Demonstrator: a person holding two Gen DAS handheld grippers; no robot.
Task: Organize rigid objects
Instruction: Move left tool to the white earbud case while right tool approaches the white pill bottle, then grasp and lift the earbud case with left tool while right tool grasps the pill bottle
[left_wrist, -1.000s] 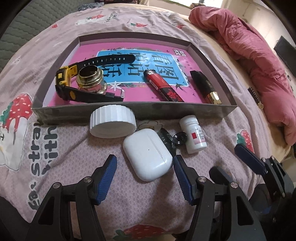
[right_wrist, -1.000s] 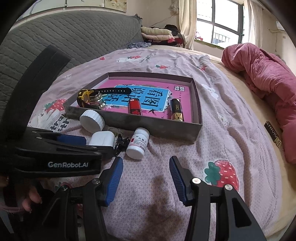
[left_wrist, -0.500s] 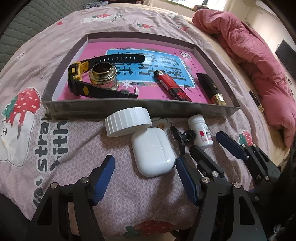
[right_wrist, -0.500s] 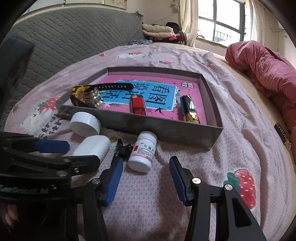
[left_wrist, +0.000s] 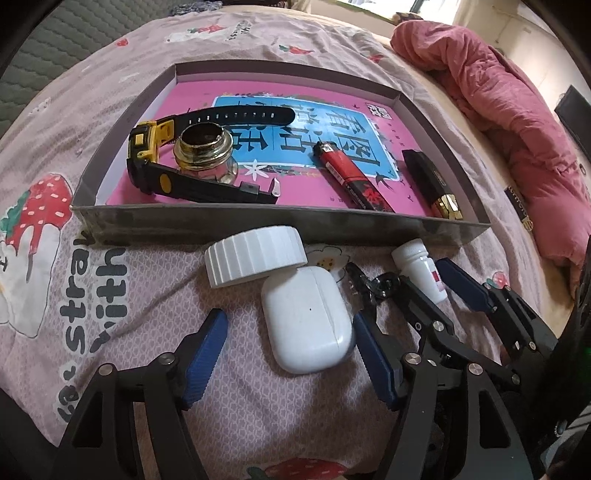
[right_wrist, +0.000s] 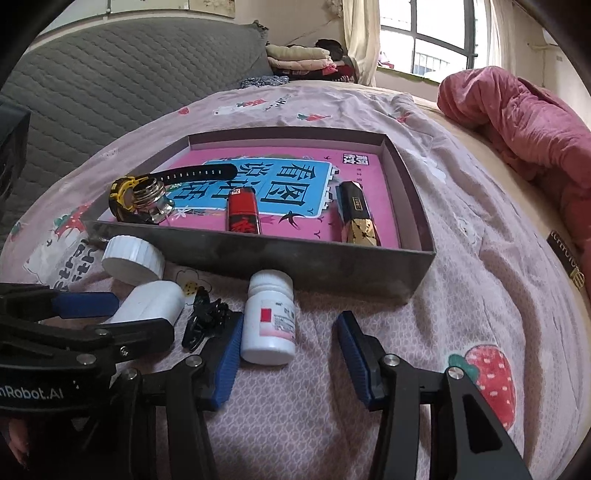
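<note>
Strawberry-print pink bedsheet (left_wrist: 155, 295), white case (left_wrist: 306, 317)

The right gripper (right_wrist: 288, 354) has dropped in around the small white plastic pill bottle (right_wrist: 271, 317), jaws closing with the bottle between them, while the left gripper (left_wrist: 288, 354) has widened beside the white glossy earbud case (left_wrist: 306, 317).

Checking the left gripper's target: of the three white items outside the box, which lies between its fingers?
The white earbud case, lying flat between the open left gripper; the ribbed lid and pill bottle lie outside.
</note>
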